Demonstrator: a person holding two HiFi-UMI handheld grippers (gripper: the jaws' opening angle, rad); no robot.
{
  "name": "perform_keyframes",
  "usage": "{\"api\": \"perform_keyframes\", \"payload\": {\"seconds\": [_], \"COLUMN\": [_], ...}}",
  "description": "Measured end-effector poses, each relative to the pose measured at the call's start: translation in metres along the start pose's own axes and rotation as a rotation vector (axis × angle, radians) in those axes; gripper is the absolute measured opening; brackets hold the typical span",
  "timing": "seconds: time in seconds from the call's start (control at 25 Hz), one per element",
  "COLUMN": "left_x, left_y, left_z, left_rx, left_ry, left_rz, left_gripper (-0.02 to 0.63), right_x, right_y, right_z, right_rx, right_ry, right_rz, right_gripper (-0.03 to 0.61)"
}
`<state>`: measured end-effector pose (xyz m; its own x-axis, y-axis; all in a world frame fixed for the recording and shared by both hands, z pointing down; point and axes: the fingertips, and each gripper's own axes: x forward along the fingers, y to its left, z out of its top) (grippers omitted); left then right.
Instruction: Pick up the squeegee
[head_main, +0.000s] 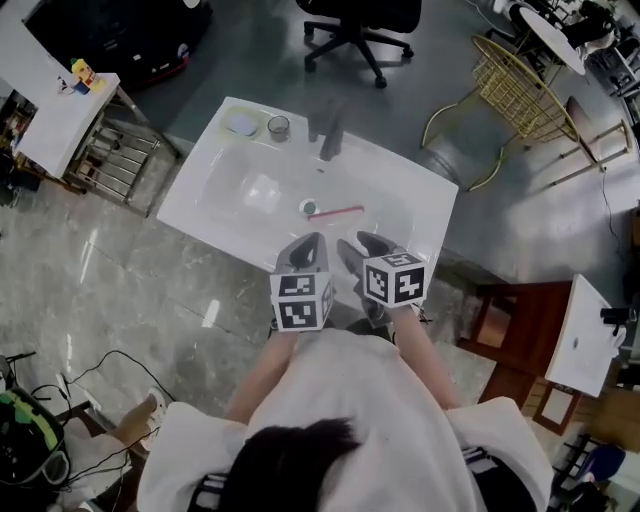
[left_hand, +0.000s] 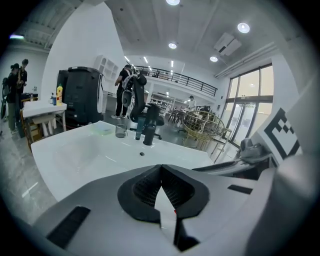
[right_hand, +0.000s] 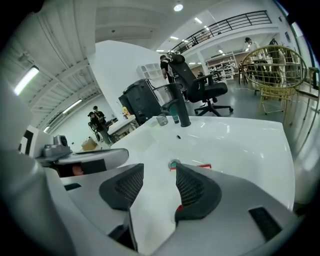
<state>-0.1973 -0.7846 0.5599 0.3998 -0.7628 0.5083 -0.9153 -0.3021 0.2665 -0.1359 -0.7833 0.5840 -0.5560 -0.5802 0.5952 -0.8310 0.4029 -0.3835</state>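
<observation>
Your right gripper (right_hand: 159, 175) has its jaws well apart, holding nothing. Your left gripper (left_hand: 161, 167) has its jaws closed tip to tip, empty. The squeegee (head_main: 338, 211) lies flat in the sink (head_main: 200, 190), mid-bowl, just beyond both grippers, untouched.

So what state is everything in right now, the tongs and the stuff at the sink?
Left tongs: shut, empty.
Right tongs: open, nothing between them.
Squeegee: lying flat in the sink, untouched.
Glass: upright on the sink's rim.
Faucet: no water seen running.
</observation>
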Motion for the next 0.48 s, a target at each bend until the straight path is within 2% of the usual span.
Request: {"api": "perform_keyframes", "payload": {"seconds": [0.16, 0.48], "left_x": [0.010, 0.022], "left_y": [0.009, 0.040], "left_z": [0.003, 0.003], "left_rx": [0.003, -0.030], "left_ry": [0.012, 0.038], "left_rz": [0.004, 0.036], "left_gripper": [0.023, 0.023], "right_x": [0.020, 0.070], "right_y": [-0.018, -0.050], "right_z": [-0.013, -0.053], "right_rx": [0.013, -0.031], "right_ry": [0.081, 0.310], "right_rz": [-0.046, -0.113], "right_gripper": [0.216, 0.229]}}
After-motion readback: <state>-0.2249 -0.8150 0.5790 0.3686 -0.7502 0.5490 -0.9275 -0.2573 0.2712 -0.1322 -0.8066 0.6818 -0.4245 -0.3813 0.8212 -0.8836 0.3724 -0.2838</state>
